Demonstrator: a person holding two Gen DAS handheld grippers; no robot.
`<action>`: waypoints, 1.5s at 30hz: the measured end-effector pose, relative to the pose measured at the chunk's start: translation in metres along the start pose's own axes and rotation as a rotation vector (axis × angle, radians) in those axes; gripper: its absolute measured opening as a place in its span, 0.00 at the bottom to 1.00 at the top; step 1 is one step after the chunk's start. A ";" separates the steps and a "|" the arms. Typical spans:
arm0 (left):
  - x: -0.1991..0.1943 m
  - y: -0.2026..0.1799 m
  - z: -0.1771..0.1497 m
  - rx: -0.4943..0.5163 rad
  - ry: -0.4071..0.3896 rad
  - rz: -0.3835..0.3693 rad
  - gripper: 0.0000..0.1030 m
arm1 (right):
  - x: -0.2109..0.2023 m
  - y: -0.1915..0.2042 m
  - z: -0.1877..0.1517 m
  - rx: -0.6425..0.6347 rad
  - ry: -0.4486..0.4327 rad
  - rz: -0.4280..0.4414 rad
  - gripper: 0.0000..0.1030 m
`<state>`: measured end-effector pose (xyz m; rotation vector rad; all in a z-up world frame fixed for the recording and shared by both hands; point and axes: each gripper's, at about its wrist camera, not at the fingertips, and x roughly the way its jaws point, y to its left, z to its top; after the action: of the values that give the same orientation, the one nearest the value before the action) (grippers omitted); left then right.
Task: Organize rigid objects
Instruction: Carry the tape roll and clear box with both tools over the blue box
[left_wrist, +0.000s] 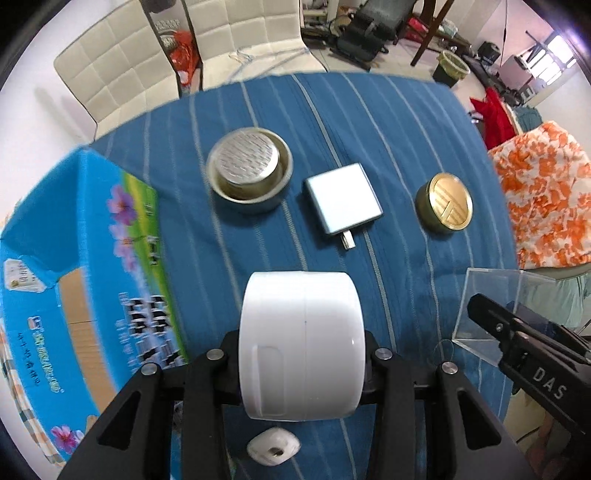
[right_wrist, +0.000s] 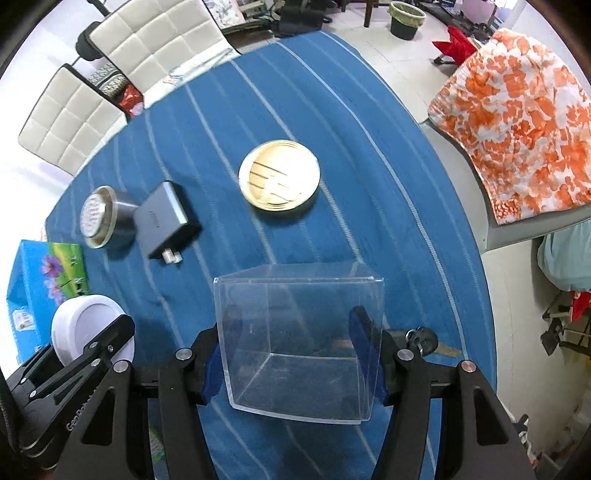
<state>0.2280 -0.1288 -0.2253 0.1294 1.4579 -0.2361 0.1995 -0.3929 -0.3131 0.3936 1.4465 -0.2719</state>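
Only the left wrist view shows the small white pebble-shaped piece (left_wrist: 272, 447) lying on the blue striped cloth of the tabletop (left_wrist: 369, 122) below the left tool (left_wrist: 301, 363). That tool is clamped on a white round jar (left_wrist: 299, 347), held clear of the cloth. The right wrist view shows the right tool (right_wrist: 295, 354) gripping a clear plastic box (right_wrist: 299, 343) by two opposite walls, its open mouth toward the camera, and a dark knob-like thing (right_wrist: 423, 338) just right of it that I cannot identify.

On the cloth lie three things: one metal cup (left_wrist: 249, 170) holding a silver insert, one grey power adapter (left_wrist: 341, 199) with its plug toward the camera, and one gold round tin (left_wrist: 445, 203). One blue printed carton (left_wrist: 79, 266) stands at the left edge.

The far half of the tabletop is bare; two white chairs (right_wrist: 110, 74) stand beyond it.
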 end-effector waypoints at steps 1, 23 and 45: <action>-0.009 0.009 -0.003 -0.005 -0.013 -0.003 0.35 | -0.005 0.005 -0.003 -0.004 -0.008 0.003 0.61; -0.067 0.130 -0.055 -0.162 -0.171 0.091 0.35 | -0.095 0.178 -0.062 -0.209 -0.088 0.192 0.61; 0.015 0.251 -0.065 -0.308 -0.042 0.020 0.35 | -0.023 0.343 -0.065 -0.324 0.019 0.320 0.61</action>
<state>0.2256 0.1280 -0.2619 -0.1108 1.4328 0.0037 0.2795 -0.0560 -0.2626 0.3558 1.3924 0.2227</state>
